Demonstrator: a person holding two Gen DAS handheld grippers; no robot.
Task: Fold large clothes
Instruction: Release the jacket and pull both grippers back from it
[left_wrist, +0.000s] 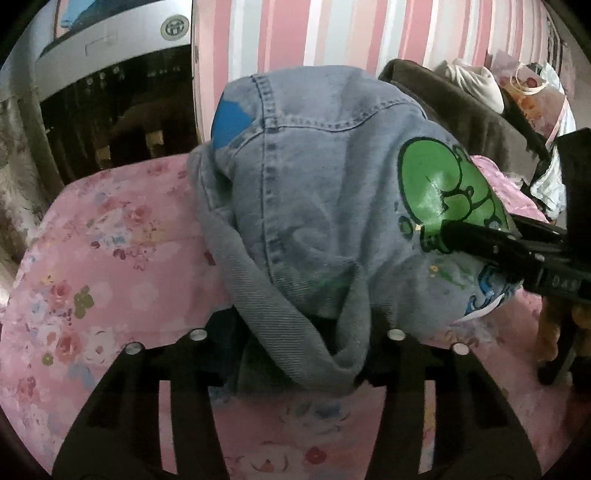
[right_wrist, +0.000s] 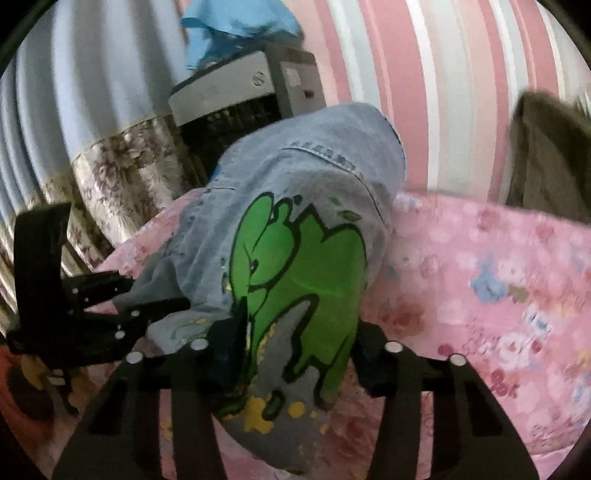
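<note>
Two tools are on the job, and from my end both look clenched on cloth: the left tool (left_wrist: 295, 354) has a thick grey fold of the denim jacket (left_wrist: 332, 192) bunched between its fingers, and the right tool (right_wrist: 291, 354) grips the panel carrying the green cartoon print (right_wrist: 306, 280). In the left wrist view the right tool's black finger (left_wrist: 480, 240) lies across that print; in the right wrist view the left tool (right_wrist: 147, 299) bites the jacket's near edge at the left. The jacket sits heaped on the bed (left_wrist: 92, 240), on its pink floral cover, bundled and rumpled, with no flat, squared fold that I can see. I judge the folding barely under way: the garment is gathered at two points, and spreading it, bringing in the sleeves and doubling the body all seem to remain. Beyond it a brown garment (left_wrist: 461, 107) lies against the striped wall (left_wrist: 332, 33), and a grey appliance (left_wrist: 110, 40) stands at the bedside with a round emblem (left_wrist: 174, 27) whose lettering I cannot read. Some digits show on the right tool, too blurred to trust.
</note>
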